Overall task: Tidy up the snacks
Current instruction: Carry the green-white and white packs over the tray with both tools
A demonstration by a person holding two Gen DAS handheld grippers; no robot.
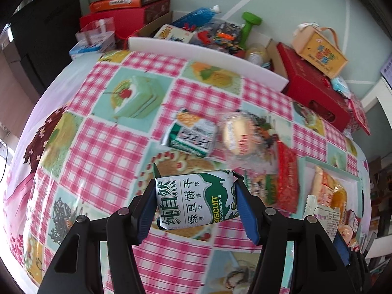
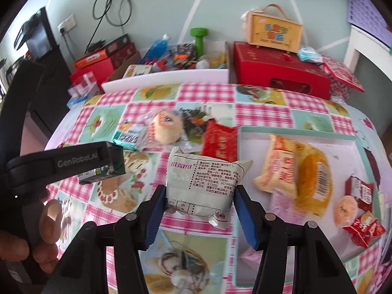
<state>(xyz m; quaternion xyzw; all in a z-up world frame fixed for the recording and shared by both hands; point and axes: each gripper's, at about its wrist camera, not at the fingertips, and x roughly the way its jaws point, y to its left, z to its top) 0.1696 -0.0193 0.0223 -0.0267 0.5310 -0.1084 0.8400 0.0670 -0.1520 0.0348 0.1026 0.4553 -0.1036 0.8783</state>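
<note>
The left gripper (image 1: pixel 196 204) grasps a green biscuit pack (image 1: pixel 196 201) at lower centre. The right gripper (image 2: pixel 198 210) clamps a white snack packet (image 2: pixel 203 186) above the desk (image 2: pixel 156 171).

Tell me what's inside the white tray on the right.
In the white tray: an orange-and-white bun packet, a yellow cake packet, a round pastry and small red packets. Anything beneath them is hidden.
</note>
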